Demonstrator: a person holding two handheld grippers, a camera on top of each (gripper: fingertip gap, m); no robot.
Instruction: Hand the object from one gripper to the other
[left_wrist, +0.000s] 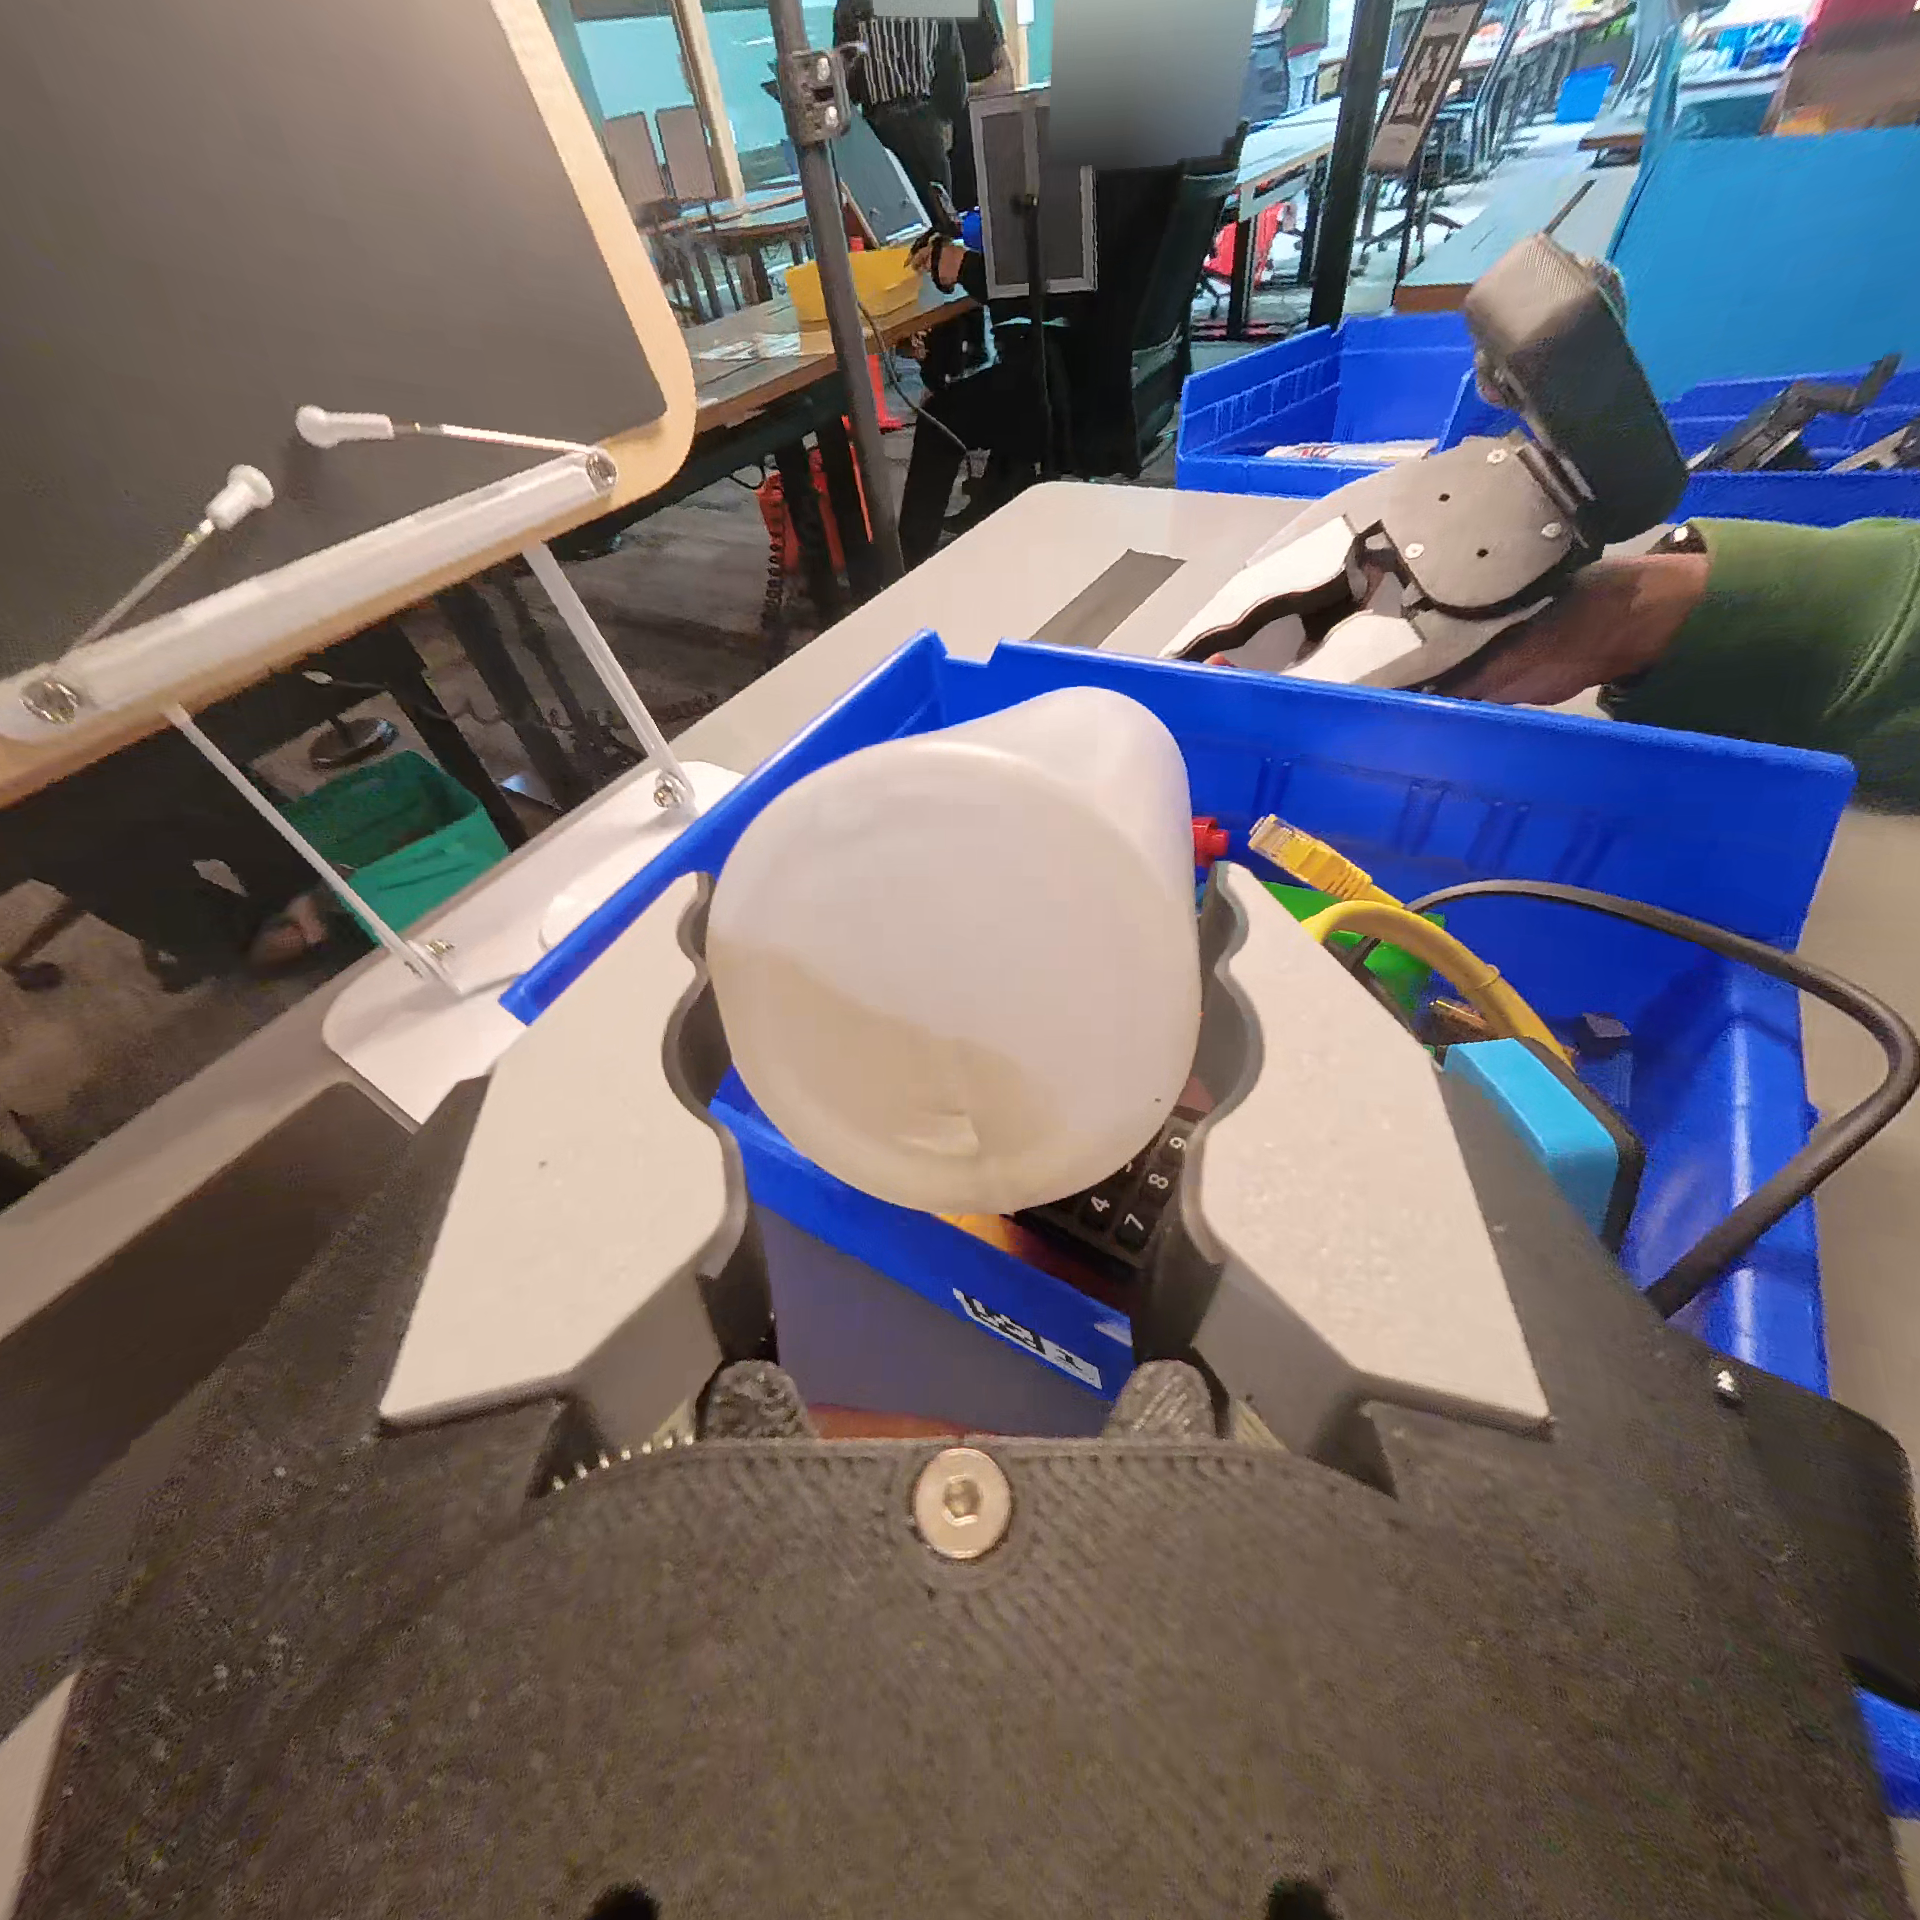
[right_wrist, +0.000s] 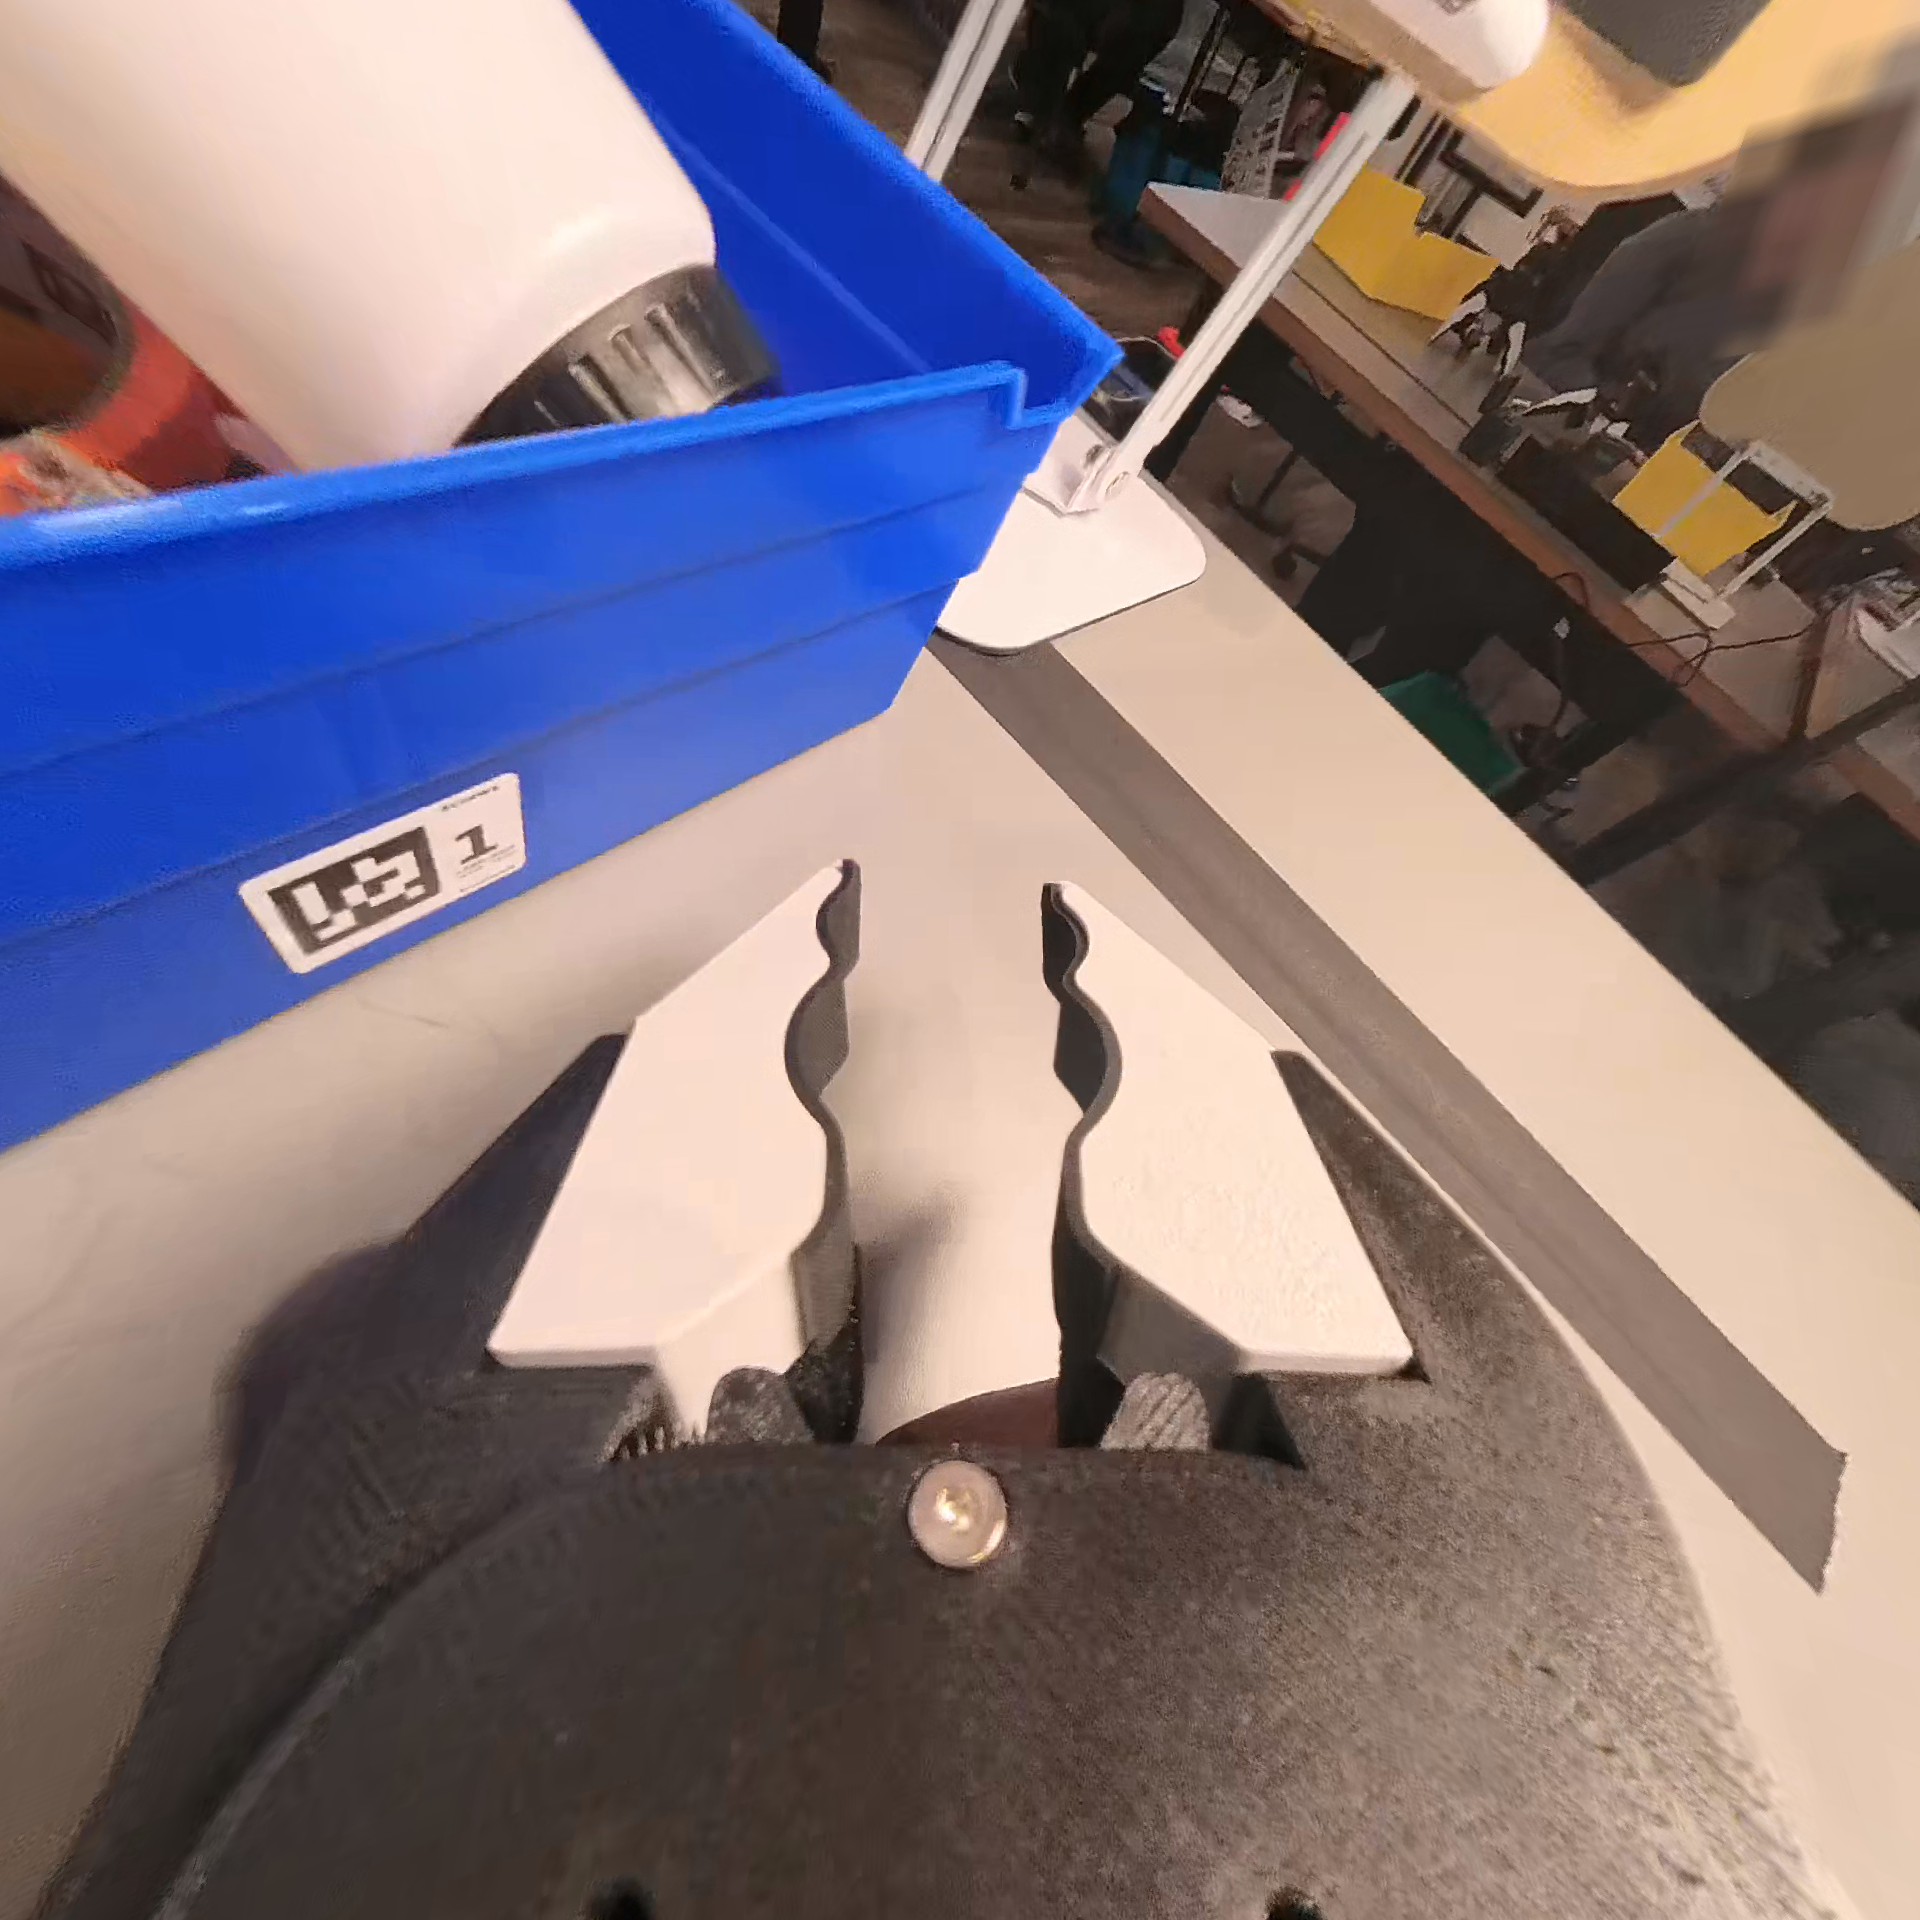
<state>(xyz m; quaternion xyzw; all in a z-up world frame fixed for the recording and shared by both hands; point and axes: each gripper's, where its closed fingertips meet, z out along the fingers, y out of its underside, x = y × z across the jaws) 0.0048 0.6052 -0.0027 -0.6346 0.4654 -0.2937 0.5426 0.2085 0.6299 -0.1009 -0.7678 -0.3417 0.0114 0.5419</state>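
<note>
Left hand-held gripper (left_wrist: 956, 997): fills the lower half of the left wrist view, a black textured body with two pale grey fingers (left_wrist: 582, 1143) spread wide and closed on a white bottle.
White bottle (left_wrist: 956, 956): centre of the left wrist view, clamped on both sides between the fingers, its rounded base toward the camera and its length pointing away and up over the blue bin. In the right wrist view it shows at upper left (right_wrist: 343, 197), with a black ribbed cap (right_wrist: 644, 353) at its low end, just inside the bin's corner.
Blue bin (left_wrist: 1507, 758): centre right of the left wrist view, standing on the tabletop. Inside it lie a yellow cable (left_wrist: 1455, 966), a black cable (left_wrist: 1849, 1039) that loops over the right wall, a green piece and a dark keypad under the bottle. In the right wrist view its wall (right_wrist: 520, 623) crosses the upper left and bears a white sticker (right_wrist: 384, 873).
Right hand-held gripper (right_wrist: 951, 894): lower centre of the right wrist view, fingers partly apart with a clear gap between them and nothing held, over bare tabletop just beside the bin. In the left wrist view it lies at upper right (left_wrist: 1226, 649), beyond the bin's far wall, pointing left and low to the surface.
Person's hand (left_wrist: 1621, 623): right edge of the left wrist view, wrapped under the right gripper's body, with a green sleeve (left_wrist: 1808, 634) behind it.
Tabletop (right_wrist: 1403, 914): pale grey, crossed by a dark strip (right_wrist: 1455, 1143) running from upper centre to lower right of the right wrist view.
White stand (left_wrist: 436, 997): left of the bin, thin legs holding a tilted dark board (left_wrist: 312, 208) at upper left.
</note>
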